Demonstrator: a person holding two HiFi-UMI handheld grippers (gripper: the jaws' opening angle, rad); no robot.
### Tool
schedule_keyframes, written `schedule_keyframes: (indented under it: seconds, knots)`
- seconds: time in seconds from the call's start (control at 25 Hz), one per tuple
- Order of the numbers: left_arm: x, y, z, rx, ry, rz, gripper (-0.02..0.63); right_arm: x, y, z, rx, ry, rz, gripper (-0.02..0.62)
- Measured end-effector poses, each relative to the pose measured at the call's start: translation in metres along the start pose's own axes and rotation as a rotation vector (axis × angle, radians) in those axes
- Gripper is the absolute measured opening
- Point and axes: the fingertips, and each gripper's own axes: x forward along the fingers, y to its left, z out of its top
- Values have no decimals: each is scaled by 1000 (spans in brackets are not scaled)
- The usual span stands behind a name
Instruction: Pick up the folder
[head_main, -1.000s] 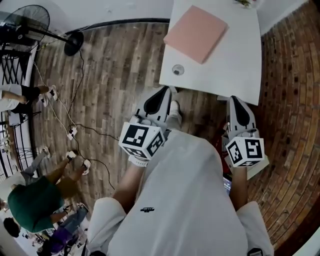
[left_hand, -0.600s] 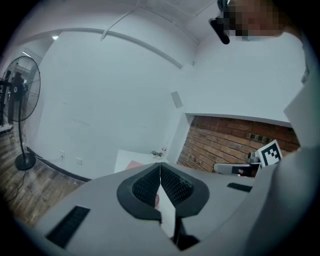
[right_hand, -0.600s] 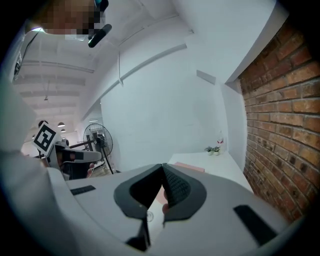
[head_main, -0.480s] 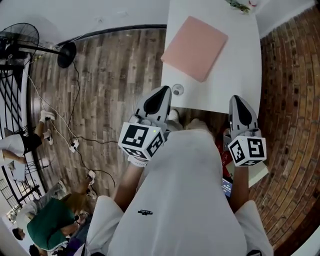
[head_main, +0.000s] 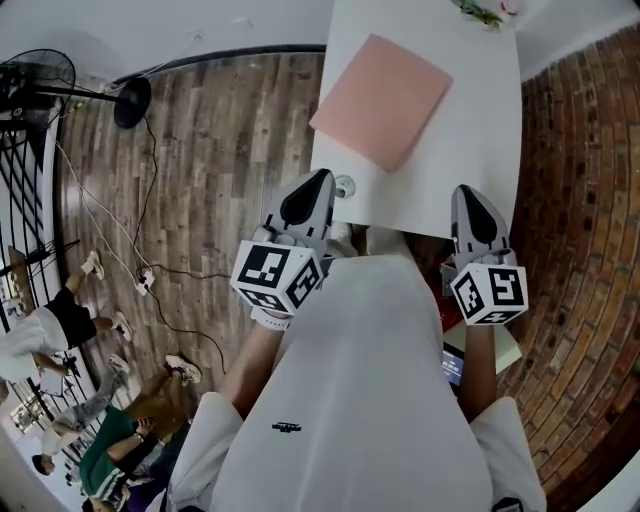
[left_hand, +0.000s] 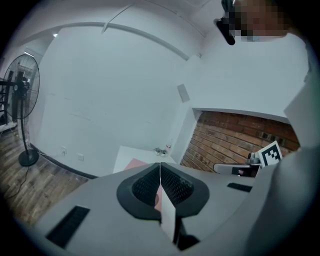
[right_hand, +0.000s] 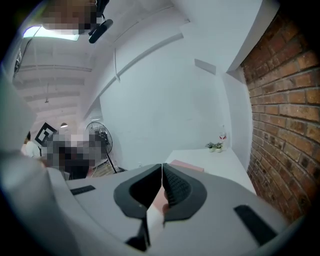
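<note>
The pink folder (head_main: 380, 98) lies flat and a little askew on the white table (head_main: 470, 150), toward its left side. My left gripper (head_main: 322, 180) is shut and empty, its tip at the table's near left corner, short of the folder. My right gripper (head_main: 464, 193) is shut and empty too, its tip just over the table's near edge, right of the folder. In the left gripper view the shut left gripper (left_hand: 160, 164) points at the folder (left_hand: 134, 164). From the right gripper view, the folder (right_hand: 189, 165) lies just beyond the shut right gripper (right_hand: 162, 165).
A round grommet (head_main: 345, 185) sits at the table's near left corner. Small plants (head_main: 480, 10) stand at the far end. A brick wall (head_main: 585, 200) runs along the right. A standing fan (head_main: 40, 75), floor cables (head_main: 140, 270) and people (head_main: 60, 320) are to the left.
Both grippers have moved forward together toward the table; its near edge and the folder now lie closer to their tips. The people at the left have shifted.
</note>
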Motion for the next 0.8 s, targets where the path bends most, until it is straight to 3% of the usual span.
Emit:
schedule_keyframes:
  seconds: [0.44, 0.56, 0.8]
  knots:
    - [36, 8, -18, -60, 44, 48, 29, 47, -25, 5, 0, 45, 83, 87]
    - [54, 19, -22, -83, 66, 64, 91, 75, -33, 6, -6, 70, 114, 103]
    - [65, 17, -35, -116, 104, 105, 129, 97, -44, 6, -17, 107, 168, 127]
